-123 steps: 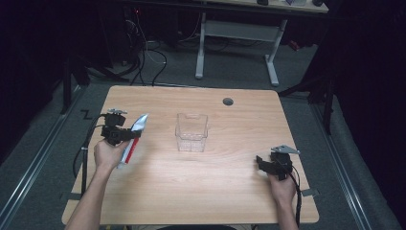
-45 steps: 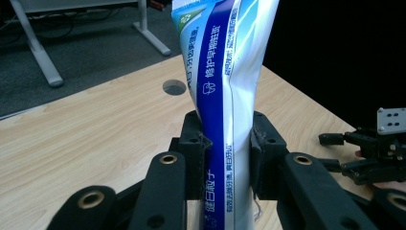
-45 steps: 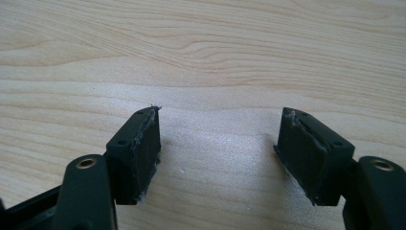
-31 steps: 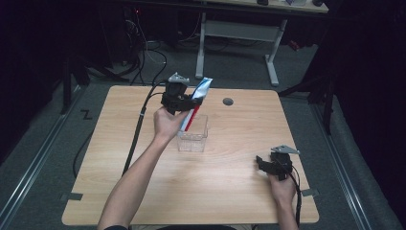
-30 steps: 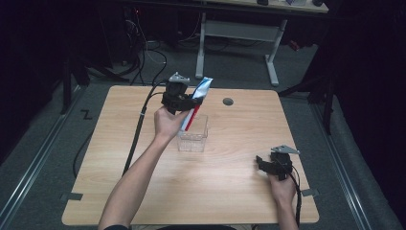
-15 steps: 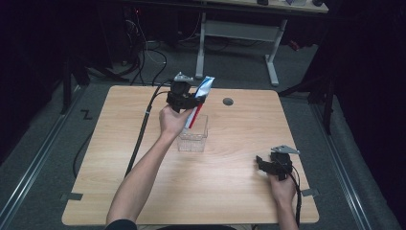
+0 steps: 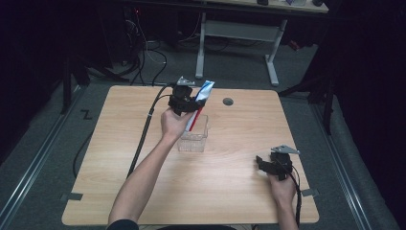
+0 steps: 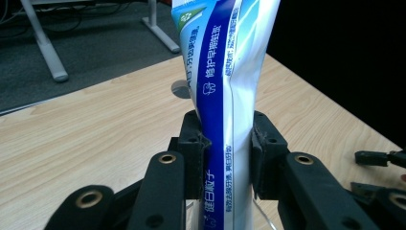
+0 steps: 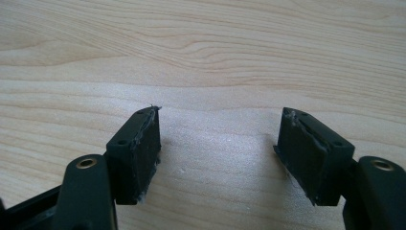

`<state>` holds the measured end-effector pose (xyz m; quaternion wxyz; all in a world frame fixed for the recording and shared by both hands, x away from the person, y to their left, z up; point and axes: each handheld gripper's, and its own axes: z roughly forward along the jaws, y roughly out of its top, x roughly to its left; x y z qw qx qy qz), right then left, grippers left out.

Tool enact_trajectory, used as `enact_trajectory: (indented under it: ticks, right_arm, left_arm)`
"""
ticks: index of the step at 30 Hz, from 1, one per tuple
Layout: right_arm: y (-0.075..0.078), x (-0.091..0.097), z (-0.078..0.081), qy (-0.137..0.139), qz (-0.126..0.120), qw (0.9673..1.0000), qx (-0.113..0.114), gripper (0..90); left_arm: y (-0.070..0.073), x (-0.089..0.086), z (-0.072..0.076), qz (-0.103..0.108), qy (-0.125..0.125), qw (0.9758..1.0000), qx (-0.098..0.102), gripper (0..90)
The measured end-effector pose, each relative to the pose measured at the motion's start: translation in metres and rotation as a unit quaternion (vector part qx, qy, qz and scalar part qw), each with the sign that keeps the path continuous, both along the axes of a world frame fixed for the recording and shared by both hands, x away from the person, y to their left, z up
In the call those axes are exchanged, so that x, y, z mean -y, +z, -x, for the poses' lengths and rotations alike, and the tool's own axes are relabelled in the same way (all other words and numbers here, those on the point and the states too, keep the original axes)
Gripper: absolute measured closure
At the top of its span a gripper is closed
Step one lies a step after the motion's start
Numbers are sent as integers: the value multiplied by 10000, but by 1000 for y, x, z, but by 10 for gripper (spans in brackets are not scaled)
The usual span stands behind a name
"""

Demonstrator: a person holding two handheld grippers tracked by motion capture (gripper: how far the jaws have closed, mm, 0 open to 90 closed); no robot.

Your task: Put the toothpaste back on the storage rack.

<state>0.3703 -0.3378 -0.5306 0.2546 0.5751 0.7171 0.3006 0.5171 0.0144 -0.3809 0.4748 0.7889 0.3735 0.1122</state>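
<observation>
A blue, white and red toothpaste tube (image 7: 200, 101) stands tilted over the clear plastic box (image 7: 194, 136) at the table's middle, its red lower end down inside the box. My left gripper (image 7: 187, 102) is shut on the tube just above the box's far rim. In the left gripper view both pads press the tube (image 8: 225, 100) between them. My right gripper (image 7: 262, 163) rests near the table's front right, open, with only bare wood between its fingers (image 9: 136, 153).
The wooden table (image 7: 110, 158) has a round cable hole (image 7: 228, 101) at its far edge, right of the box. A black cable (image 7: 146, 129) trails from the left gripper across the table's left half. A desk frame (image 7: 237, 38) stands on the floor beyond.
My left gripper has sunk a little with the tube, bringing its red end lower into the clear box. The right gripper has stayed where it was.
</observation>
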Motion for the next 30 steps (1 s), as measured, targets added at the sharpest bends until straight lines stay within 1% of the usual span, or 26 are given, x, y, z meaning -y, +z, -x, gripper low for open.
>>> enact_trajectory:
  ticks: [3,12,15,18,22,27,30]
  right_arm:
    - [0,0,0,10,8,10000,6,317]
    - [0,0,0,8,8,10000,5,317]
    - [0,0,0,10,11,10000,7,316]
    - [0,0,0,9,9,10000,5,317]
    - [0,0,0,9,10,10000,6,317]
    - [0,0,0,9,10,10000,6,316]
    - [0,0,0,11,9,10000,2,317]
  left_arm:
    - [-2,-1,-1,26,5,10000,-20,710]
    - [-6,2,-2,6,8,10000,2,708]
    - [-8,2,-2,-48,-10,10000,-19,706]
    - [-11,1,-2,-190,-23,9998,-40,705]
    - [-12,0,-3,-170,-22,9998,-72,704]
    - [-15,1,-2,-214,-48,9997,-67,702]
    - [-17,0,-2,-209,-51,9997,-98,701]
